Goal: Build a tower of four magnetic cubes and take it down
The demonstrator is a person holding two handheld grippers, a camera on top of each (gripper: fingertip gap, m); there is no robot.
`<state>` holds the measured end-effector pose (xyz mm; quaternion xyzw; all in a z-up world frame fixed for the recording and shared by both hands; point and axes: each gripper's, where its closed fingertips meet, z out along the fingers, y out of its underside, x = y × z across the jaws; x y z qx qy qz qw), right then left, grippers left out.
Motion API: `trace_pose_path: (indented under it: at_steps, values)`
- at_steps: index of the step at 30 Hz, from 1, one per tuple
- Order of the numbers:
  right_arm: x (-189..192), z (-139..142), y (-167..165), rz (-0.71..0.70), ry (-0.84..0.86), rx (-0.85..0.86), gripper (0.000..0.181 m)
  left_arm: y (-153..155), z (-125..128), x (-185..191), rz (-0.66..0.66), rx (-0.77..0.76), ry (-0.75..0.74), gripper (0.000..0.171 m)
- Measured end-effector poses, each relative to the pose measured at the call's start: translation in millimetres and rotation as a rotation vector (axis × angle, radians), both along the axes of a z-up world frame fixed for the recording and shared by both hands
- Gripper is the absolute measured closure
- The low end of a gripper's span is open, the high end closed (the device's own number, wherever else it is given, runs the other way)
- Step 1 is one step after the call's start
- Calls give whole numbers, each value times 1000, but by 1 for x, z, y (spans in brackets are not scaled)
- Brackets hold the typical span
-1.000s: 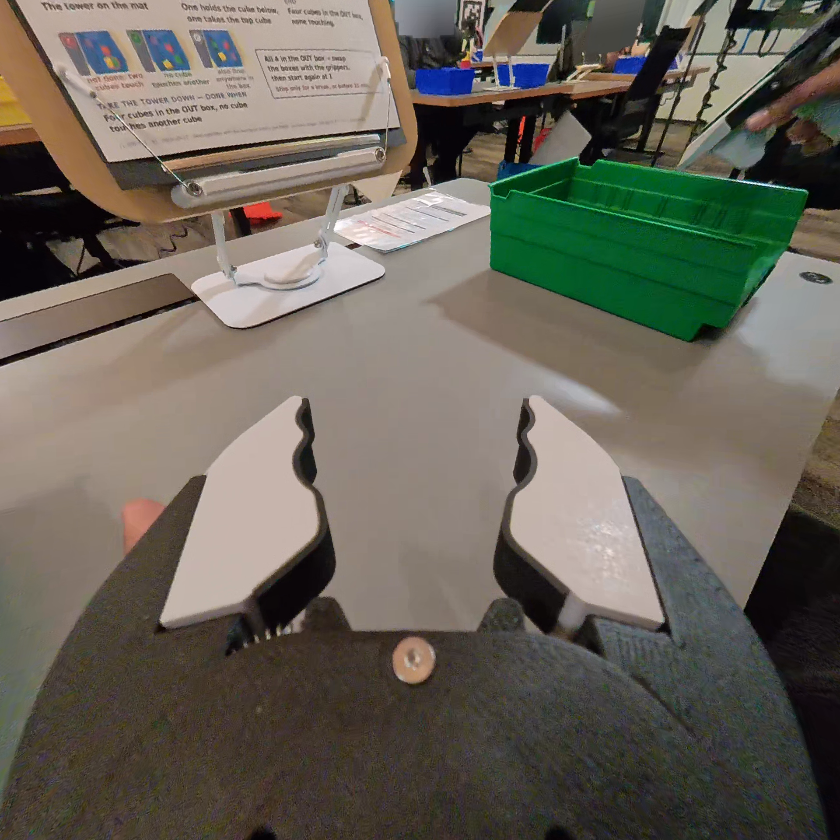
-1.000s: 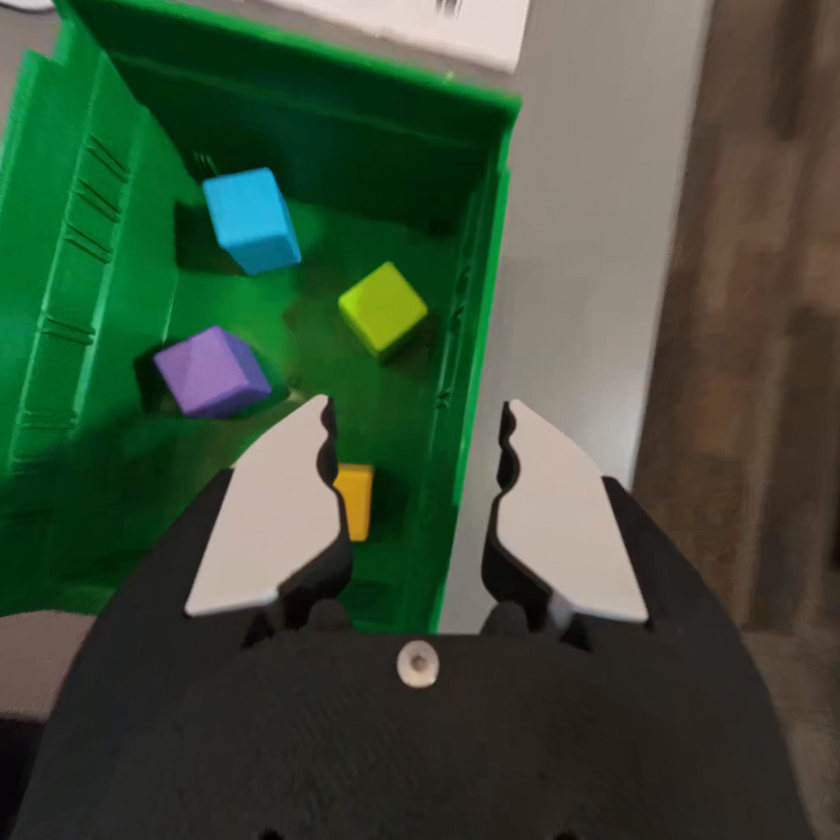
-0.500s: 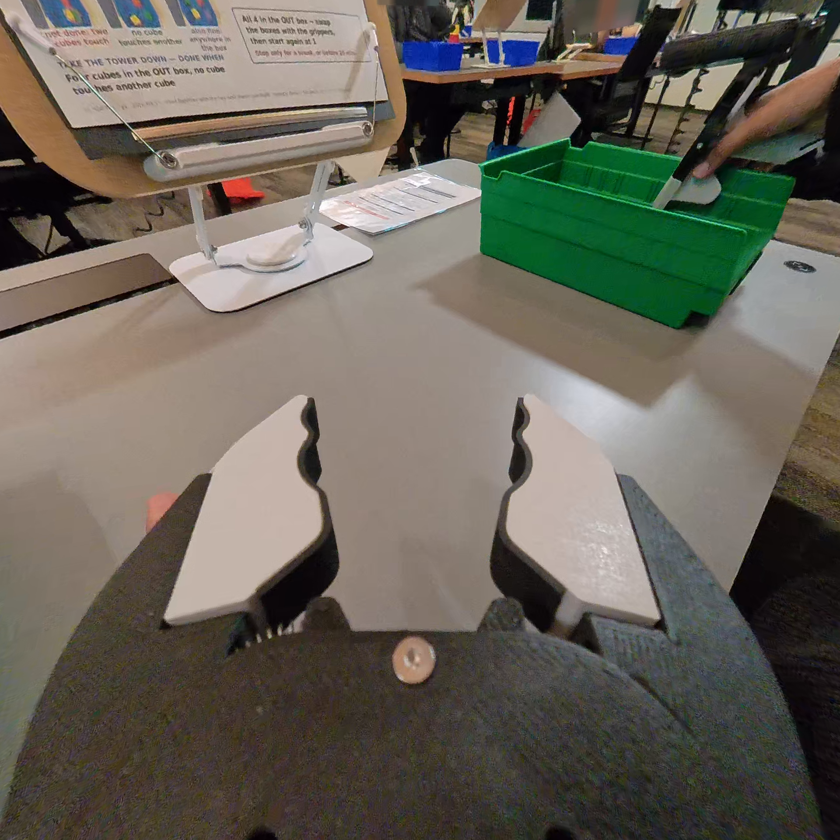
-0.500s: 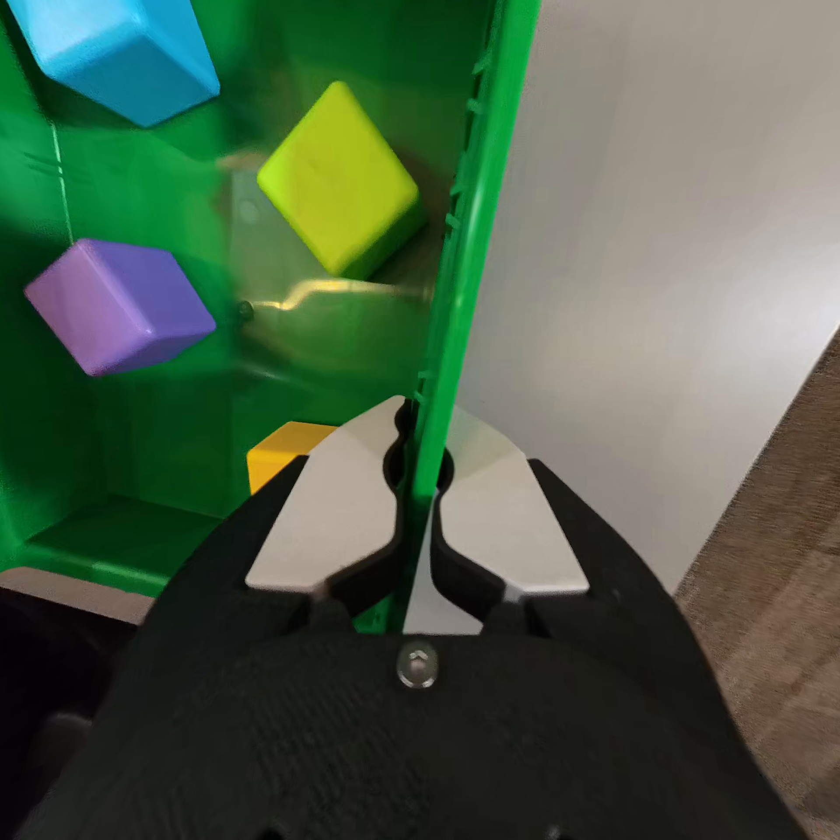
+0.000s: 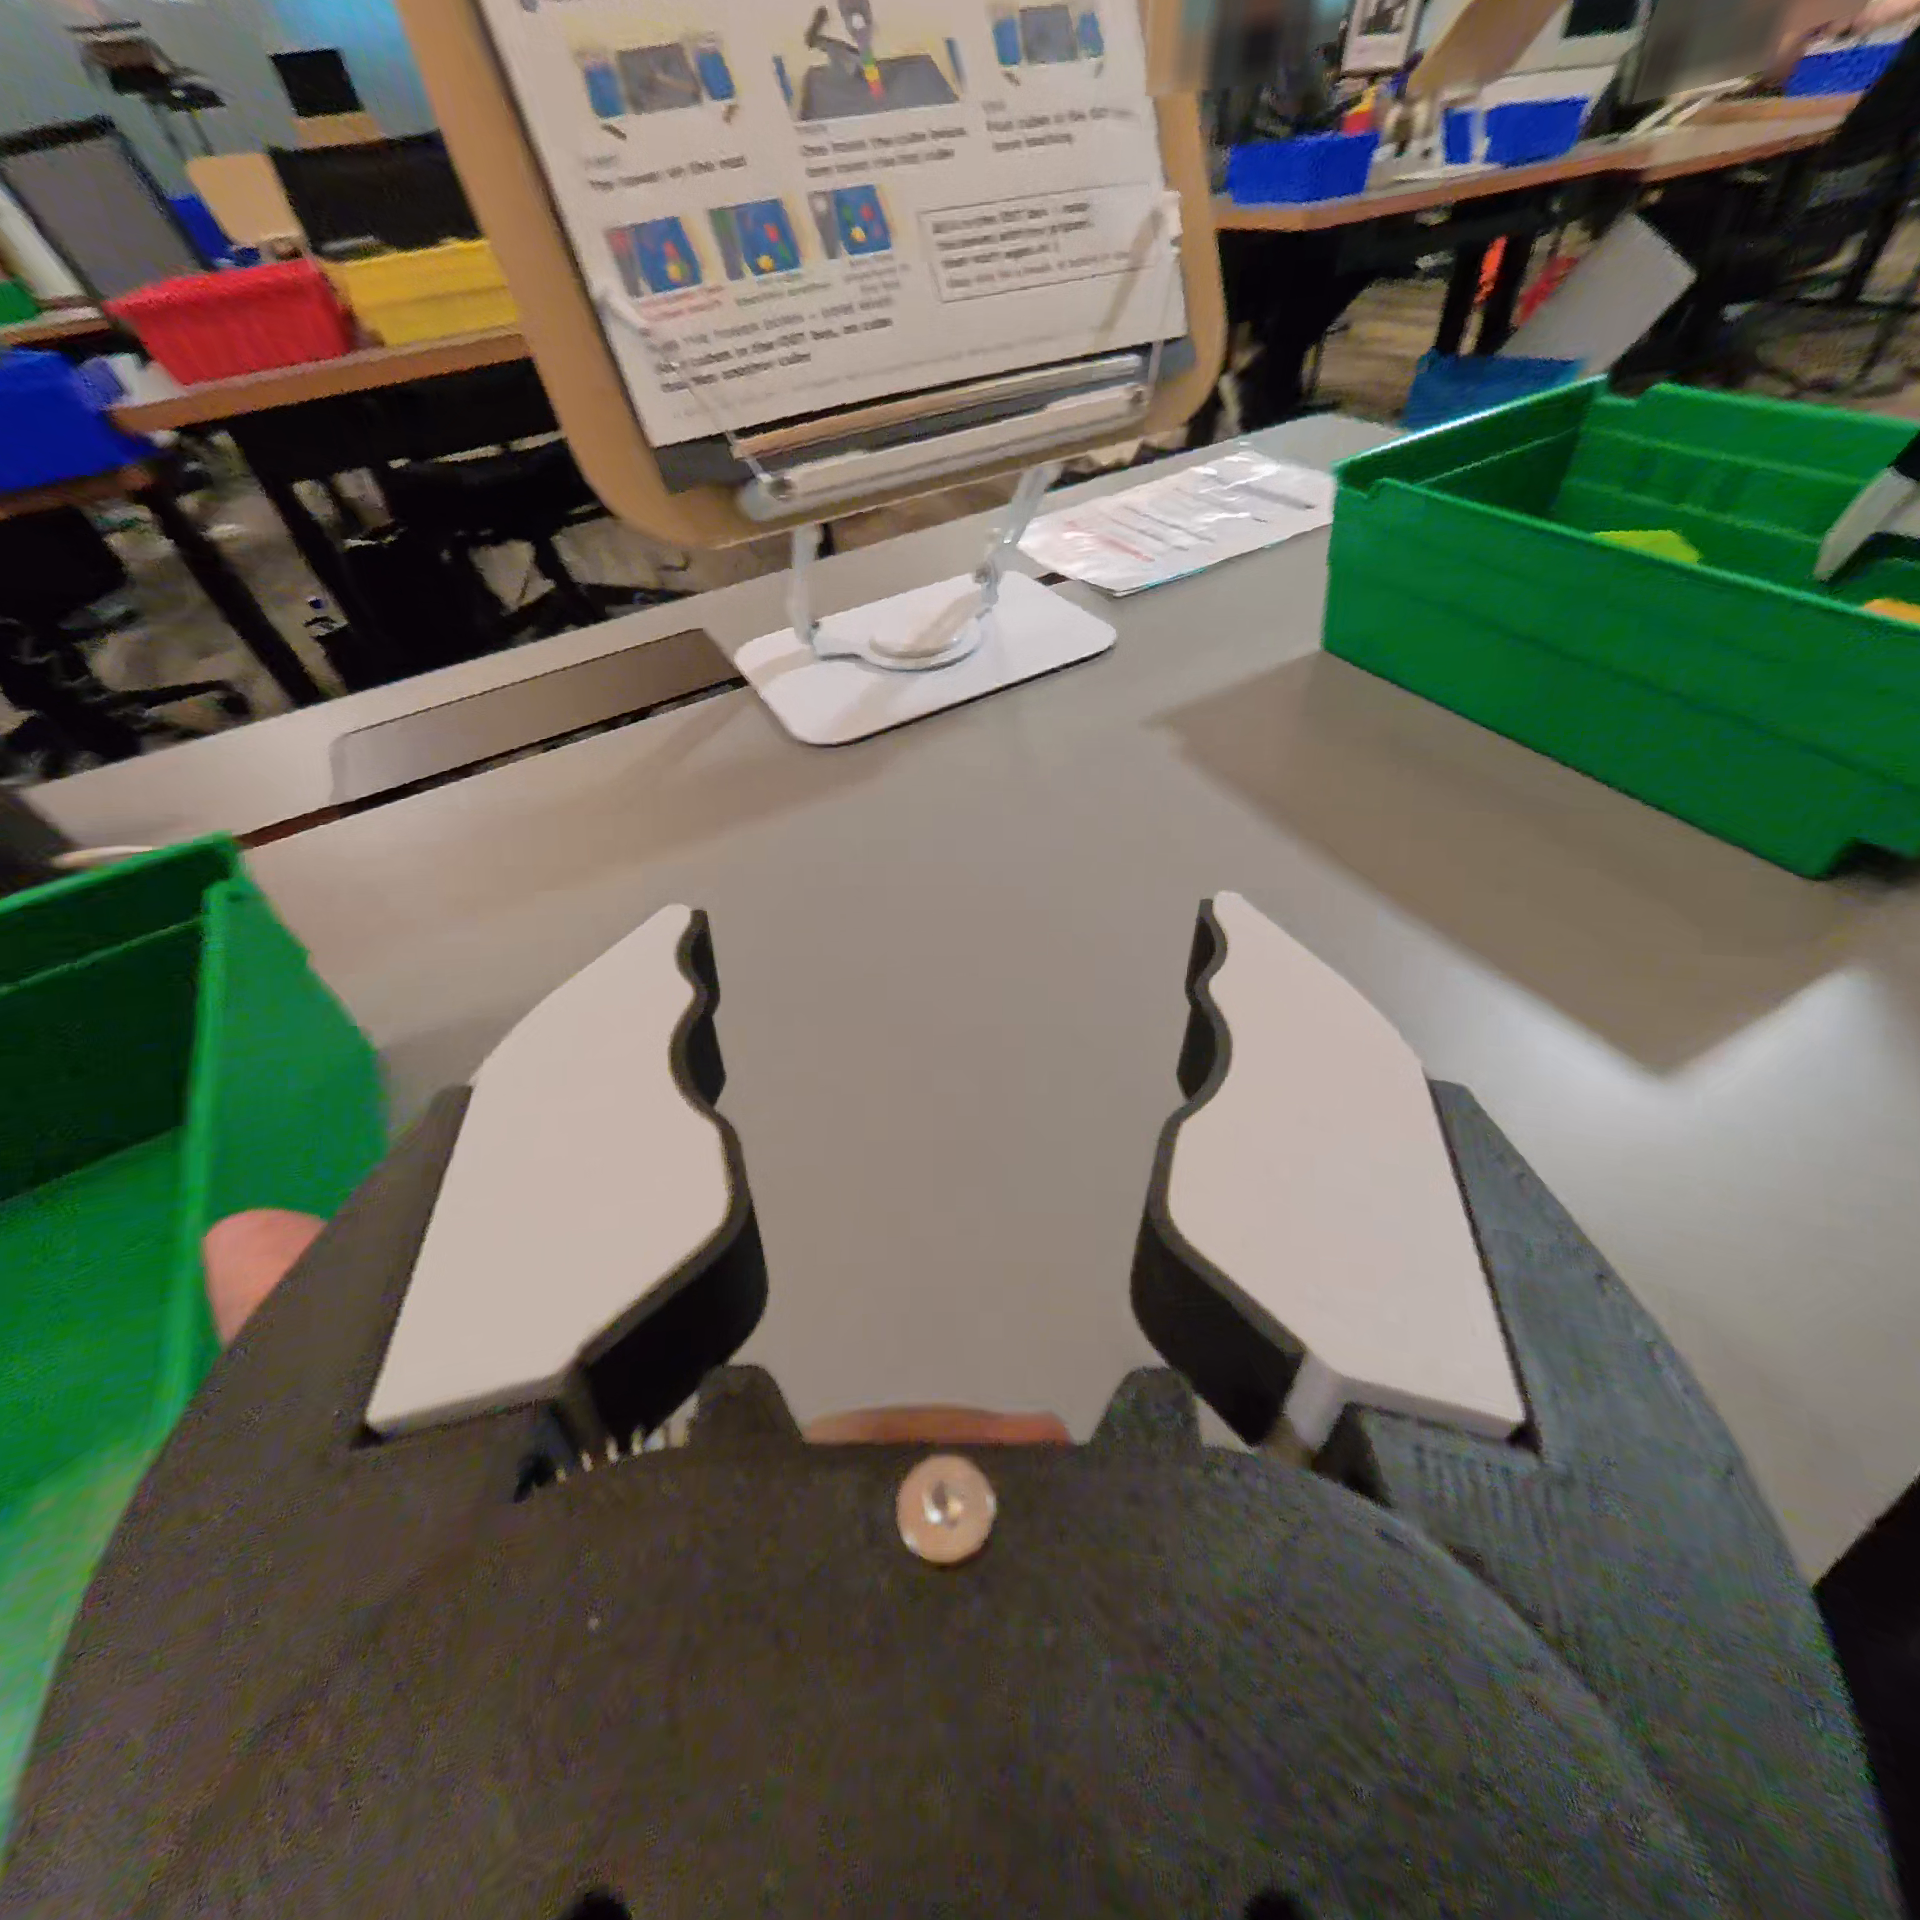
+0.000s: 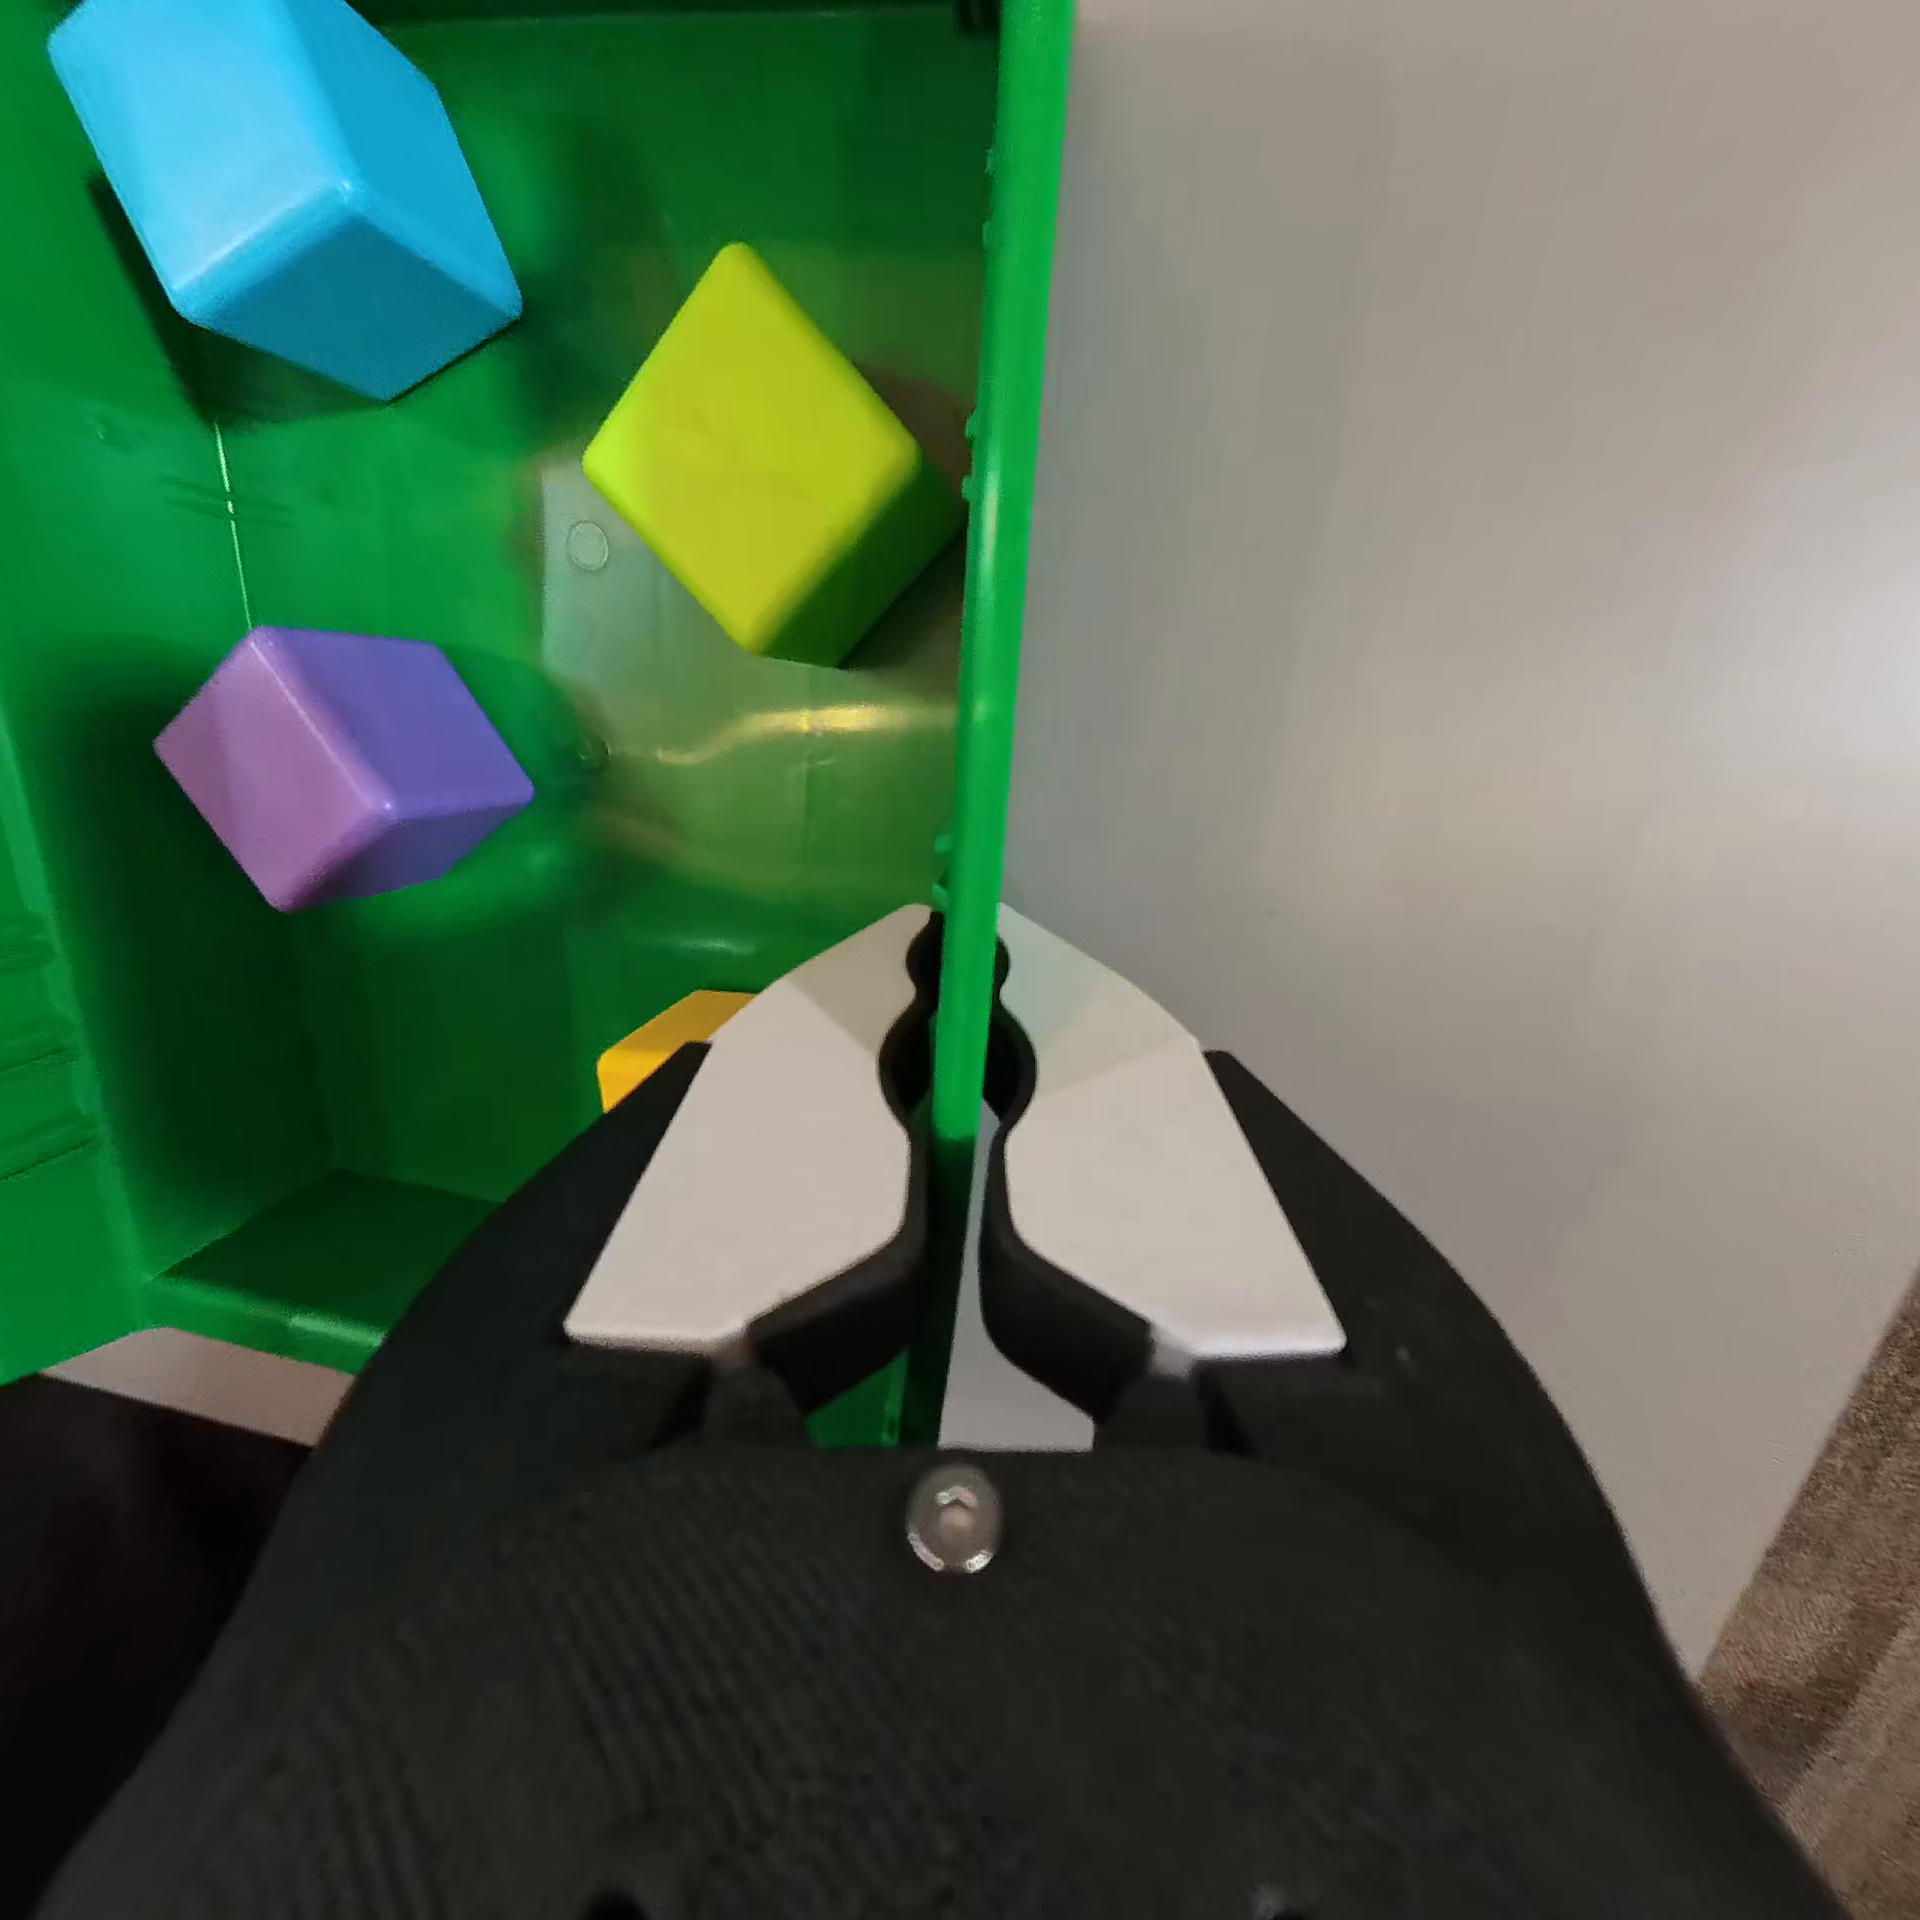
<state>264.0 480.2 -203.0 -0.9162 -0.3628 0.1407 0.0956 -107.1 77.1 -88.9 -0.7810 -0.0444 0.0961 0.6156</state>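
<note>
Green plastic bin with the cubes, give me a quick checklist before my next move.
1. Right gripper shut on the green plastic bin's side wall: ok.
2. Left gripper open and holding nothing: ok.
3. Blue cube, lime cube and purple cube inside the bin: ok.
4. Orange cube fully clear of the right fingers: cannot tell.
5. Second green bin beside the left gripper: ok.

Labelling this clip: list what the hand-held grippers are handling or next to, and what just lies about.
Handled or nearby: right hand-held gripper, shut on green bin wall; blue cube, lime cube, purple cube, orange cube inside; left hand-held gripper, open above table; second green bin beside it.
Lying about: document stand; laminated sheet.
</note>
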Motion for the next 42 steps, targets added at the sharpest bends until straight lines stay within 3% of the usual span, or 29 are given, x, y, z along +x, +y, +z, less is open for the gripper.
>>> trace_pose_path:
  at_steps: [1,4,6,8,10,14,17,19,22,28,36,42]
  values:
    - [-5,0,-4,12,-2,-2,176,-10,3,-14,64,-25,37,82]
    - [-22,0,-16,32,-1,-6,176,-52,17,-77,364,-85,269,56]
    - [-37,1,-22,41,2,-7,176,-75,23,-112,491,-139,400,59]
    - [-54,0,-29,59,2,-6,176,-82,7,-131,474,-291,392,60]
    - [-72,-1,-39,83,10,-10,176,-81,-16,-142,426,-408,280,63]
    - [-109,-1,-62,137,13,-8,176,-75,-53,-173,399,-578,160,89]
    - [-136,-1,-82,168,14,-7,176,-70,-91,-175,328,-743,84,116]
    - [-156,-1,-95,186,23,-13,176,-61,-102,-170,285,-748,72,148]
    - [-188,0,-115,206,24,-11,176,-59,-103,-173,285,-722,78,150]
    - [-268,0,-156,231,2,14,176,-85,-85,-191,314,-670,11,157]
    - [-405,1,-247,284,53,58,176,-142,-7,-186,333,-478,-19,159]
    - [-505,5,-315,265,156,53,168,-190,40,-196,467,-411,47,159]
